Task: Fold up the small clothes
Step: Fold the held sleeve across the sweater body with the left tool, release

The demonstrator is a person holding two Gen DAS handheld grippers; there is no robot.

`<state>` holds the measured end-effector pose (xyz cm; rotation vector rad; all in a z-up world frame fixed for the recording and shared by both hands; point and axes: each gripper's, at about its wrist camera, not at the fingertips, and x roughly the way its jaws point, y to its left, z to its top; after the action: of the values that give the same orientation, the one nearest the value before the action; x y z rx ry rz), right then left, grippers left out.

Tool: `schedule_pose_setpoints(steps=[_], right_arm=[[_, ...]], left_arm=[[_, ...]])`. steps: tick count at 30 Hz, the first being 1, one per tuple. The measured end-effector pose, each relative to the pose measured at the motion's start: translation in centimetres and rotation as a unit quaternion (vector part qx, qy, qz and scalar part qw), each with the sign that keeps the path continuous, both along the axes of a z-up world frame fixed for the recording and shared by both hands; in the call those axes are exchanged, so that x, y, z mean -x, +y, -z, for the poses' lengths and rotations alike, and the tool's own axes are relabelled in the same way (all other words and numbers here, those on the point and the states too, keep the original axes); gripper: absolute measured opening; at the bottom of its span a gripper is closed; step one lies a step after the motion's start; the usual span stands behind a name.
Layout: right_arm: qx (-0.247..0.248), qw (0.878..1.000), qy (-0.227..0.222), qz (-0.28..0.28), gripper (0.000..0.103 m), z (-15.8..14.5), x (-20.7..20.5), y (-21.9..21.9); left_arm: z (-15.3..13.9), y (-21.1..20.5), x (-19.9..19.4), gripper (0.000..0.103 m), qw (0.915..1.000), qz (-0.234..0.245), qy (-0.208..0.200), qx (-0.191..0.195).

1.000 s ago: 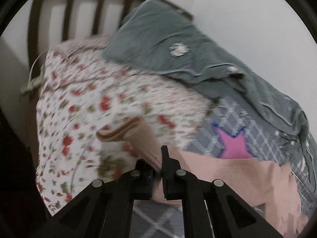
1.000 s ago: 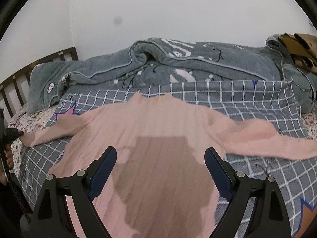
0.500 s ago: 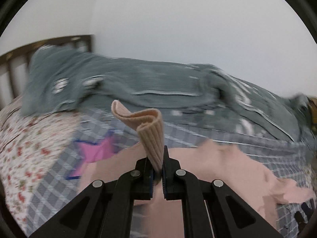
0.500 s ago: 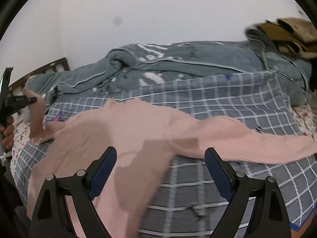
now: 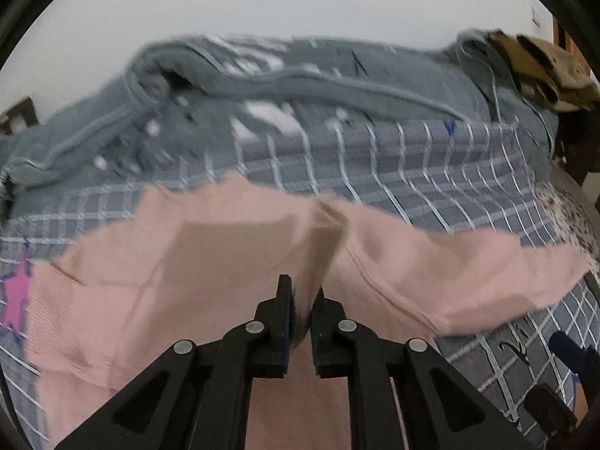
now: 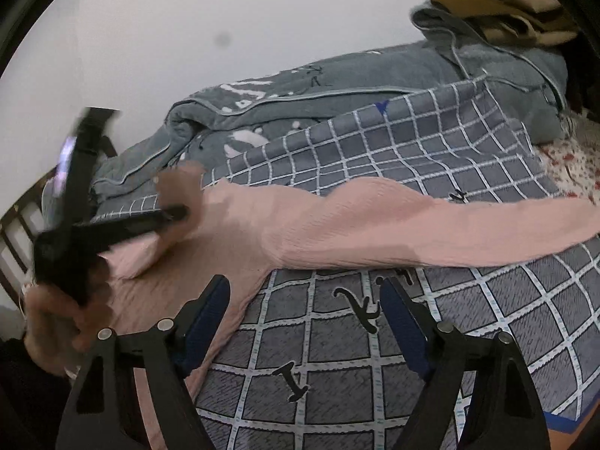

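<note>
Left wrist view — left tool (image 5: pixel 302 309) opening, pink sleeve (image 5: pixel 318 262) between, over checked blanket (image 5: pixel 412 157).

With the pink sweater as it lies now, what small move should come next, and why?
Probably the left tongs should let the sleeve drop. Their jaws are opening with it between them, and it already lies over the chest of the pink sweater. The right tongs are closing on nothing, above the checked blanket.
</note>
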<state>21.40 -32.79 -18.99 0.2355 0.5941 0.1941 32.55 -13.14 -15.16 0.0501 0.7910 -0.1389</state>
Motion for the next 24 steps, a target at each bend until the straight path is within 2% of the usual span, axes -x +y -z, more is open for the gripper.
schedule_pose_setpoints(steps=[1,2,3,6,9,12,17,21,24], right_arm=[[0.005,1.0,-0.002,-0.003,0.082,0.0,0.0,0.3],[0.011,1.0,-0.003,-0.007,0.082,-0.1,0.1,0.5],[0.016,1.0,-0.005,-0.01,0.082,-0.1,0.2,0.8],[0.024,1.0,-0.008,-0.01,0.082,-0.1,0.4,1.1],[0.026,1.0,-0.005,-0.011,0.082,0.1,0.2,1.3],[0.027,1.0,-0.004,-0.007,0.082,0.3,0.1,1.5],[0.04,0.999,-0.005,-0.007,0.082,0.5,0.0,2.3],[0.053,0.998,-0.007,-0.012,0.08,0.6,0.0,3.3],[0.036,0.999,-0.014,-0.025,0.075,0.0,-0.2,4.0]], left_arm=[[0.7,0.0,-0.2,0.022,0.9998,0.001,0.018,0.006],[1.0,0.1,-0.2,0.026,0.9995,0.001,0.029,0.011],[1.0,0.5,0.0,0.036,0.9994,0.0,0.031,0.018],[-0.1,2.3,0.9,0.063,0.9995,-0.008,0.006,0.029],[-1.5,5.7,1.6,0.065,0.999,-0.032,-0.025,0.018],[-1.9,9.3,1.7,0.065,0.998,-0.054,-0.027,0.019],[-0.7,17.9,2.7,0.065,0.9906,-0.134,-0.021,0.017],[0.9,25.0,3.7,0.065,0.9795,-0.195,-0.014,0.049],[1.9,28.7,3.5,0.065,0.9712,-0.222,0.004,0.086]])
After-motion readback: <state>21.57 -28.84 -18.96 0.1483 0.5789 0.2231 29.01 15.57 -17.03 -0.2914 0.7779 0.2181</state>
